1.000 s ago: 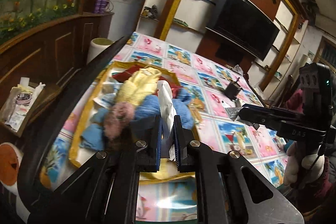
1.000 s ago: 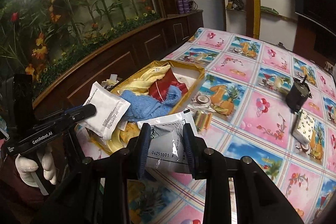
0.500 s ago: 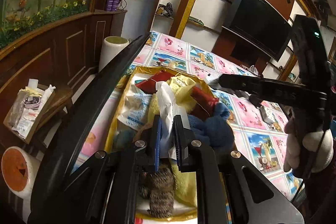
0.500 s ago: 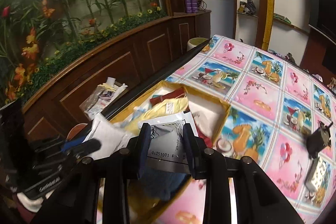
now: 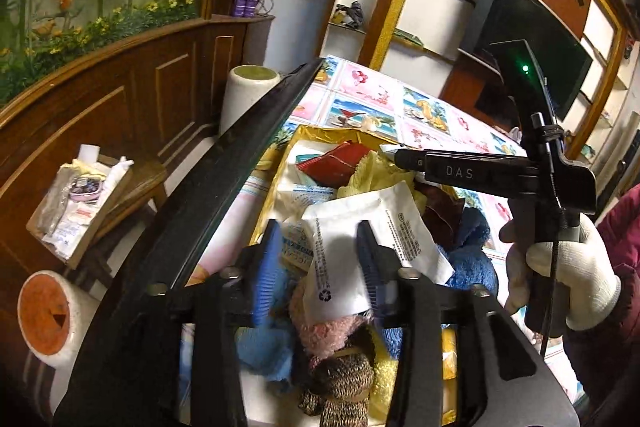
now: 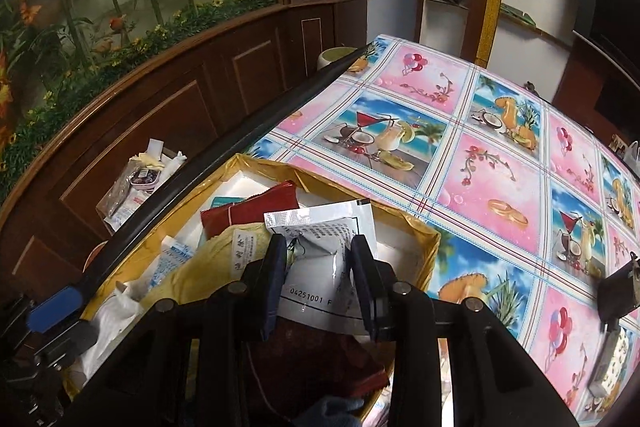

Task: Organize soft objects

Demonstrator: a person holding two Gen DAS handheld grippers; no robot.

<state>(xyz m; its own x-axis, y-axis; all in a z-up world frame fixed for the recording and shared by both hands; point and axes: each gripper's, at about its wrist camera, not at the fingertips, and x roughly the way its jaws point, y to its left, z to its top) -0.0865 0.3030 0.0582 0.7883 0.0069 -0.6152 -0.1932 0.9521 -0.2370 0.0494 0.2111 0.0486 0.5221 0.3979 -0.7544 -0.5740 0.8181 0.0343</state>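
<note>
Left gripper [image 5: 316, 263] jaws opening, white sachet [image 5: 360, 227] loose between them over gold-lined box [image 6: 424, 239]. Right gripper [image 6: 320, 279] jaws opening w/ silver pouch [image 6: 320, 251] still between. Risk: pouches slide off heaped cloths, snag on pads or land on box rim.

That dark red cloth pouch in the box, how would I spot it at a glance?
Start at the table's tropical-drink tablecloth, then find the gold-lined box at its near corner. At the box's far end, behind the yellow cloth, lies the dark red pouch: flat, rectangular, with a thin pale cord across it, the only deep red piece among white packets.
</note>
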